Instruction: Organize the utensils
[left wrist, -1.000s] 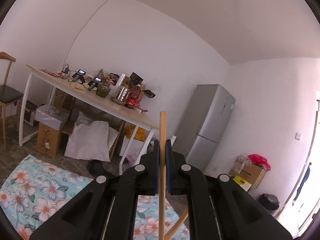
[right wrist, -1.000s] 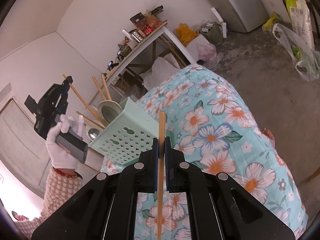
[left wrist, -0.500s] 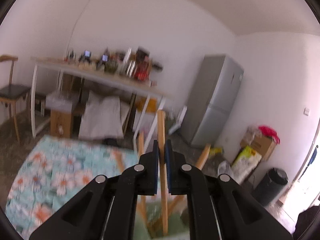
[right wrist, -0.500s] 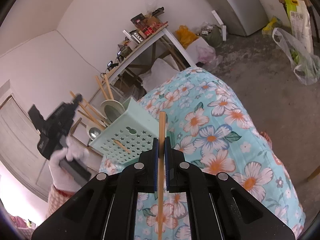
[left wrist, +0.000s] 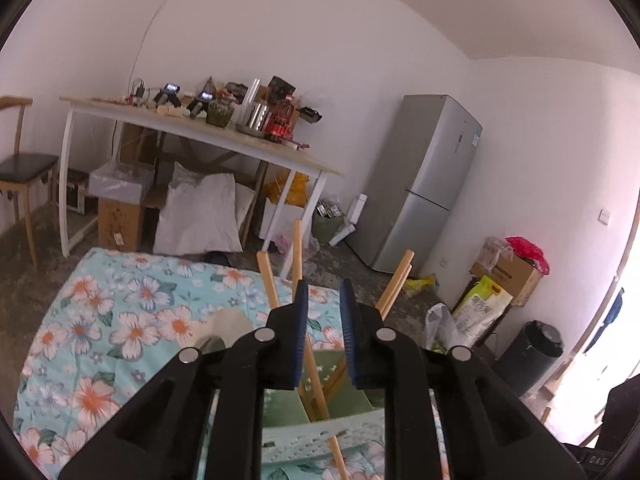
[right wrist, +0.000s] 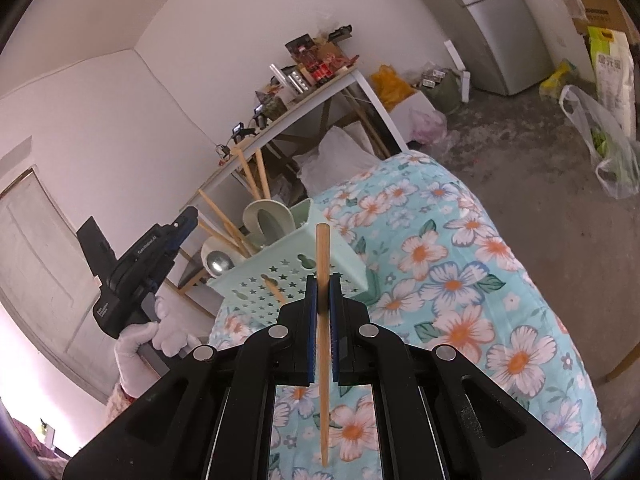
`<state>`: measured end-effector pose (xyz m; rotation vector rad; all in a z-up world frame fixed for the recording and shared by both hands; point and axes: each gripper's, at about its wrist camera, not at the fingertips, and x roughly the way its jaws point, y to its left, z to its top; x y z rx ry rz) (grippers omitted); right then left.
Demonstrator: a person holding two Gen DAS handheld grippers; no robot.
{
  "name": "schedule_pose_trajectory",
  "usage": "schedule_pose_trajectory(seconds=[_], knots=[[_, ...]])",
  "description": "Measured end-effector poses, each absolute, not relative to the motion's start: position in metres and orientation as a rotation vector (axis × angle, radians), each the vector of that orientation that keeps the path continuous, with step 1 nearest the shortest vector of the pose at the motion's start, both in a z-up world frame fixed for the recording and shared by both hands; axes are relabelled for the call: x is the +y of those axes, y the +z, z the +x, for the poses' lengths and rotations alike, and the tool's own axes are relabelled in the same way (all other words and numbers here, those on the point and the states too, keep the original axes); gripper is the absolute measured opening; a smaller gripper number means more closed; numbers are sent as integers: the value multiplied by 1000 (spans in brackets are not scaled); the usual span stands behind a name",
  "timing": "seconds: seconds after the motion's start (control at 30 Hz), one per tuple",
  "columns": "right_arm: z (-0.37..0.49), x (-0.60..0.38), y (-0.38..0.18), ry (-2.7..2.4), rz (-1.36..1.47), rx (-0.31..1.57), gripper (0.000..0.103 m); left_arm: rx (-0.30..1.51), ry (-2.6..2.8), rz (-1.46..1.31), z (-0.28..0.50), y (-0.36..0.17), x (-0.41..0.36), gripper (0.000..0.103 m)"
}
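Right gripper (right wrist: 324,292) around upright chopstick (right wrist: 322,280)

both wrist views look forward and slightly down past their own jaws, close above the green basket (right wrist: 296,276), sharing the flowered cloth (left wrist: 120,320).

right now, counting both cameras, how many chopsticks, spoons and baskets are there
chopsticks: 5 (4 standing in the basket, plus the held chopstick in the right tool)
spoons: 2 (pale spoon, metal spoon)
basket: 1
total: 8
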<state>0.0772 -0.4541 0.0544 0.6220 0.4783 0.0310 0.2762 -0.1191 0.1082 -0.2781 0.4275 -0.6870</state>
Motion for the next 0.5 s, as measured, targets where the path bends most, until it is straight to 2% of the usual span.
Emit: schedule_pose_trajectory(seconds=[0.1,0.3,0.5], knots=[[77,-453,55,32,616,480,4,428,-706,-303,270,106,-110,15],[77,-457,55,23,621,474,4,474,-798,-302,238,87,-100,22],[72,-470,54,-3,637,466,4,729,-884,-304,226,31,-128,27]])
